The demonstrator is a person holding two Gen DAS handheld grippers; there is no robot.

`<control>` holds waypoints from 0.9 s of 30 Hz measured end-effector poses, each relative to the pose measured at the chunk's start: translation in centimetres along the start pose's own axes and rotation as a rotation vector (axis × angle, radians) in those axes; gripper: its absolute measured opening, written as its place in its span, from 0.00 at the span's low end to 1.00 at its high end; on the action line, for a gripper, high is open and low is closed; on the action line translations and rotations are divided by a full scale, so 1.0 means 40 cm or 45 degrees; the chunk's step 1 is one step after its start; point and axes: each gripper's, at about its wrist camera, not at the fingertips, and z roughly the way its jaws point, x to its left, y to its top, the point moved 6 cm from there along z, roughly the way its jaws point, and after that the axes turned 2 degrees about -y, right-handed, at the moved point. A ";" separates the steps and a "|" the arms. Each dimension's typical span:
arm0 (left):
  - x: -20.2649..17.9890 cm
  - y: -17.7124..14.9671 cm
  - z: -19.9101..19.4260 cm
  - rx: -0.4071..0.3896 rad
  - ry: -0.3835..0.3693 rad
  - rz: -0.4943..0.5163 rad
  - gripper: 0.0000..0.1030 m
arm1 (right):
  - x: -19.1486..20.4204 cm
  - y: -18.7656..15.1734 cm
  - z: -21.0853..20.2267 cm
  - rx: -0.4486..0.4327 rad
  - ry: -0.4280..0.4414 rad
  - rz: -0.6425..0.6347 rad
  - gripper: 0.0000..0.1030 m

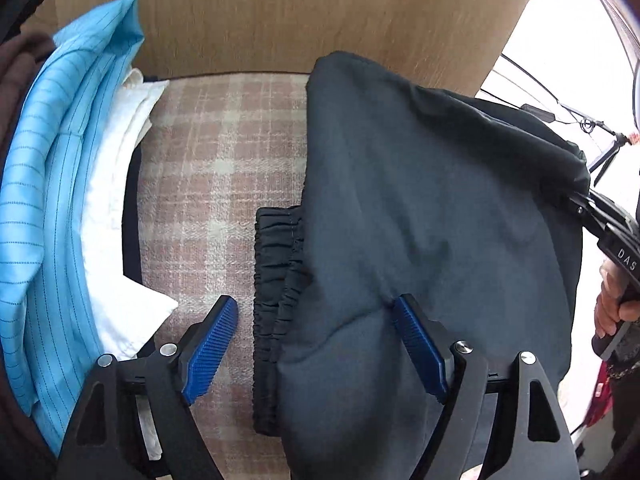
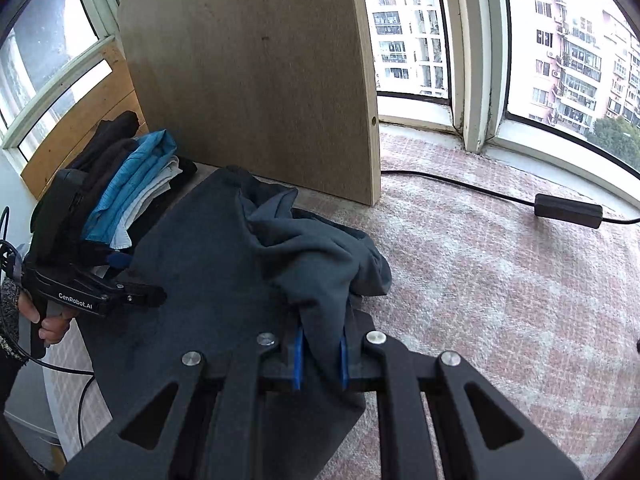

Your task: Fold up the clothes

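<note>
Where the plaid blanket (image 1: 208, 168) runs bare between the stacked clothes (image 1: 60, 184) and the dark garment (image 1: 420, 208), we see a strip of free surface, closed at the far end by an upright wooden board (image 1: 280, 12). That garment lies spread on the blanket, its gathered elastic waistband (image 1: 276, 280) showing at its left edge. From the left wrist view we get the stack up close: a blue striped piece over white fabric, with brown cloth at the outer rim. Only the right wrist view shows the wide open blanket to the right of the board, a black cable with its adapter block (image 2: 568, 210) lying there, and the windows (image 2: 560, 40) behind. We find the left gripper (image 1: 316, 344) pointing steeply down with its jaws spread wide, 1 blue pad over bare blanket and the other on the garment, neither pinching cloth. Our right gripper (image 2: 320, 360) points less steeply down, its jaws nearly closed and clamped on a bunched fold of the dark garment. A hand (image 2: 44, 320) grips the left gripper's handle at the picture's left edge.
</note>
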 end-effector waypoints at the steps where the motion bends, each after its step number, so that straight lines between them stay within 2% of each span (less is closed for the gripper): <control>1: -0.013 -0.001 0.000 -0.017 0.024 0.031 0.63 | 0.000 -0.001 0.003 0.004 -0.001 -0.001 0.12; 4: -0.027 -0.005 -0.010 -0.058 0.045 0.044 0.51 | 0.000 -0.001 0.002 0.002 -0.003 0.013 0.12; 6: -0.027 -0.008 -0.042 -0.109 0.030 0.023 0.37 | 0.004 0.000 -0.005 -0.009 -0.004 0.012 0.12; 7: -0.026 -0.009 -0.060 -0.135 0.022 0.010 0.25 | 0.006 0.001 -0.013 -0.018 -0.007 0.010 0.12; 8: -0.029 -0.013 -0.082 -0.159 -0.003 -0.003 0.18 | 0.011 0.002 -0.024 -0.030 -0.007 0.010 0.12; 12: -0.054 -0.053 -0.144 -0.213 -0.071 -0.028 0.15 | 0.037 0.003 -0.079 -0.072 -0.020 -0.019 0.12; 14: -0.064 -0.074 -0.144 -0.214 -0.080 -0.029 0.15 | 0.052 0.003 -0.109 -0.094 -0.022 -0.039 0.12; 19: -0.063 -0.093 -0.173 -0.253 -0.128 -0.133 0.14 | 0.090 0.017 -0.155 -0.120 -0.061 -0.087 0.12; 22: -0.091 -0.115 -0.266 -0.337 -0.107 -0.084 0.14 | 0.132 0.039 -0.215 -0.181 -0.069 -0.143 0.12; 27: -0.089 -0.169 -0.477 -0.536 -0.126 -0.057 0.14 | 0.233 0.112 -0.386 -0.322 -0.056 -0.244 0.12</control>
